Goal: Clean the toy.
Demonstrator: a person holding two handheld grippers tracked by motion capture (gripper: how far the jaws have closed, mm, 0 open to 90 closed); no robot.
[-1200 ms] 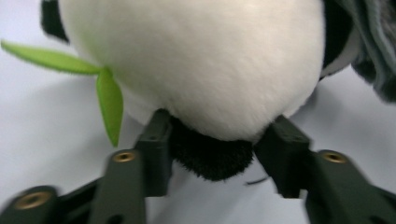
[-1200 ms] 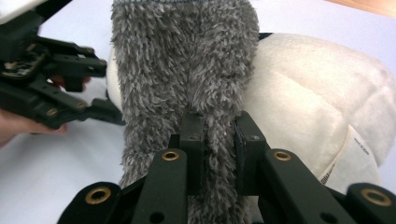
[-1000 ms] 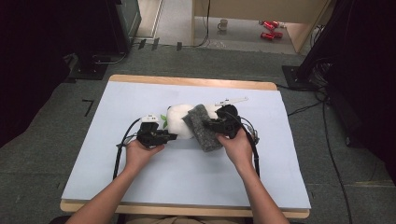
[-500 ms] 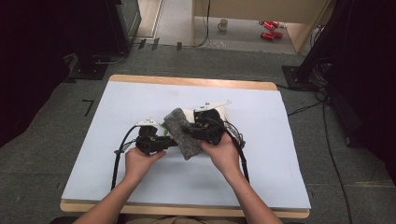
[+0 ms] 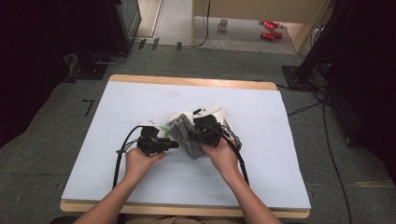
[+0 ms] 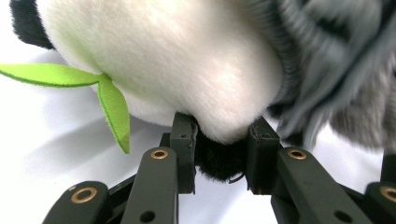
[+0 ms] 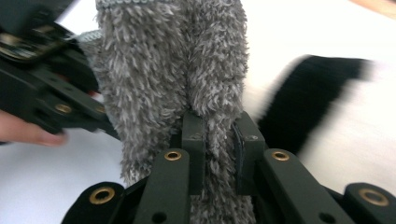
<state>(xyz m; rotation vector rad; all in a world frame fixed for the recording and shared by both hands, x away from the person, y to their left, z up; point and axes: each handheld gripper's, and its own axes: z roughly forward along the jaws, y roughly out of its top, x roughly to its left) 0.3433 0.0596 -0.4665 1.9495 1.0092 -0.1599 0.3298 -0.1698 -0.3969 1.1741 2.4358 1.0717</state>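
A white plush panda [image 5: 214,112] with black parts and a green felt leaf [image 6: 112,107] lies mid-table. My left gripper [image 5: 173,144] is at its near-left side. In the left gripper view its jaws [image 6: 219,133] are shut on a black furry part under the white belly [image 6: 187,60]. A grey fuzzy cloth [image 5: 187,137] hangs over the panda, pinched by my right gripper [image 5: 196,136]. In the right gripper view the jaws [image 7: 218,126] are shut on the cloth's pile [image 7: 173,60], with the left gripper [image 7: 42,93] just beyond it.
The table [image 5: 140,93] has a pale blue sheet with wooden edges at front and back. Cables trail from both grippers toward the front edge. On the floor beyond stand a mug [image 5: 223,24] and red items [image 5: 268,29]; dark equipment flanks both sides.
My right hand has carried the grey cloth leftward and slightly nearer, across the panda toward the left gripper. The left hand has stayed put, still gripping the panda.
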